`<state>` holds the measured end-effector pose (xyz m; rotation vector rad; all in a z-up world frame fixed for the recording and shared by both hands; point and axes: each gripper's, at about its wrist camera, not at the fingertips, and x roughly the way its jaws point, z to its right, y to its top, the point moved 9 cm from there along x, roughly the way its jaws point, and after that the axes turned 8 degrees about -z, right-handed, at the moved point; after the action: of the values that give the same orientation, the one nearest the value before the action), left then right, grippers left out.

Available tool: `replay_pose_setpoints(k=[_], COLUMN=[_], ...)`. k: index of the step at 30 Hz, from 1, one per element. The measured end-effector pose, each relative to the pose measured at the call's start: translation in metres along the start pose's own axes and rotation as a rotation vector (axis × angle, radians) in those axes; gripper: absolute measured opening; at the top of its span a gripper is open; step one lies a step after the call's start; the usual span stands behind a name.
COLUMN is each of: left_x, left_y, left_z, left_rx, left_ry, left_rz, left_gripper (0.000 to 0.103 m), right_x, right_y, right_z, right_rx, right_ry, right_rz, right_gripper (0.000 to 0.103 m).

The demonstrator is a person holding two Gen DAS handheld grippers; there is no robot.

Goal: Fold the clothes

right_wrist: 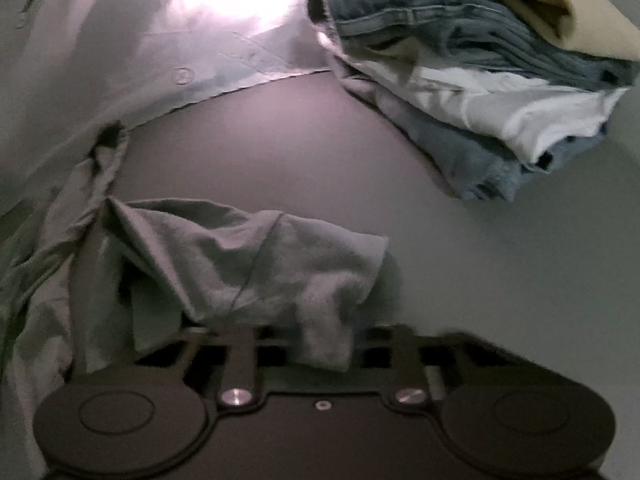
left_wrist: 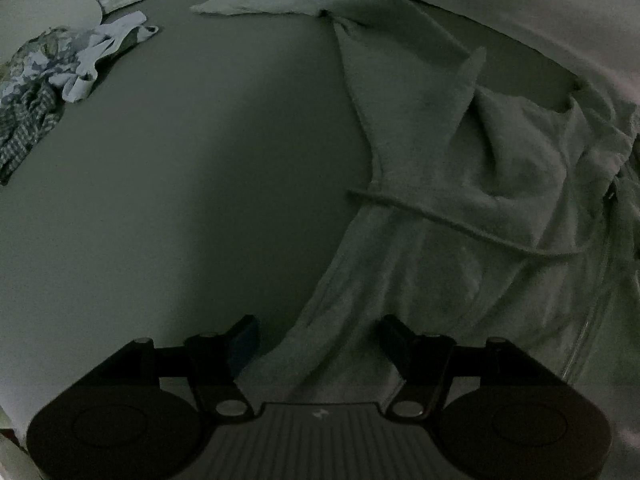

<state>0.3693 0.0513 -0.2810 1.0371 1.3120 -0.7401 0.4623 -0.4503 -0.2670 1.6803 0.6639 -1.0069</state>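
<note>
A grey-green fleecy garment [left_wrist: 460, 208] with a drawstring cord [left_wrist: 440, 216] lies crumpled on the right half of the grey table [left_wrist: 180, 200]. My left gripper [left_wrist: 319, 334] hovers over its near edge, open, with a strip of the cloth between the two fingers and the pads not pressing on it. In the right wrist view the same garment [right_wrist: 248, 264] is bunched up in front of the camera. My right gripper [right_wrist: 316, 340] is shut on a fold of it, and the cloth hides the fingertips.
A stack of folded clothes [right_wrist: 480, 80], jeans, white and tan, sits at the far right. A pale buttoned shirt [right_wrist: 140, 40] is spread at the back left. Unfolded patterned and white clothes [left_wrist: 36, 92] lie at the table's far left.
</note>
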Motion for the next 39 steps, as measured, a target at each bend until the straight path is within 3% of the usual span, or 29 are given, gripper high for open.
replay_pose_setpoints(k=[2,4,9,12,15,20,21,23,28,32,34,39], left_x=[0.000,0.001,0.002,0.003,0.004,0.004,0.004,0.004,0.004,0.004,0.004,0.005], left_y=[0.000,0.001,-0.002,-0.004,-0.005,-0.007,-0.008,-0.009,-0.014,-0.016,-0.016,-0.017], left_z=[0.000,0.002,-0.002,-0.004,-0.006,-0.007,-0.008,-0.009,-0.011,-0.013,-0.013,-0.013], left_rx=[-0.014,-0.020,-0.044,-0.043,-0.048,-0.048,-0.050,-0.050,-0.035,-0.028,-0.028,-0.035], left_ry=[-0.005,-0.010,-0.031,-0.028,-0.028,-0.034,-0.034,-0.035,-0.043,-0.047,-0.049,-0.051], left_rz=[-0.002,-0.002,0.004,0.012,0.015,0.019,0.021,0.026,0.037,0.038,0.038,0.045], left_gripper=[0.070,0.070,0.071,0.073,0.076,0.076,0.077,0.077,0.079,0.079,0.079,0.080], right_x=[-0.006,-0.018,-0.059,-0.075,-0.077,-0.065,-0.066,-0.073,-0.081,-0.067,-0.059,-0.034], right_y=[0.002,0.006,0.020,0.022,0.012,-0.019,-0.021,-0.024,-0.021,-0.015,-0.009,0.000], right_z=[0.009,0.028,0.114,0.174,0.217,0.240,0.236,0.220,0.174,0.152,0.143,0.141], right_rx=[0.029,0.033,0.021,0.005,0.035,0.160,0.161,0.174,0.276,0.376,0.366,0.356], right_ry=[0.019,-0.050,-0.373,-0.583,-0.668,-0.647,-0.650,-0.612,-0.333,-0.147,-0.114,-0.181], right_rz=[0.026,0.074,0.194,0.200,0.151,0.028,0.034,0.070,0.172,0.149,0.140,0.054], right_gripper=[0.007,0.006,0.006,0.006,0.006,0.012,0.026,0.044,0.047,0.047,0.047,0.046])
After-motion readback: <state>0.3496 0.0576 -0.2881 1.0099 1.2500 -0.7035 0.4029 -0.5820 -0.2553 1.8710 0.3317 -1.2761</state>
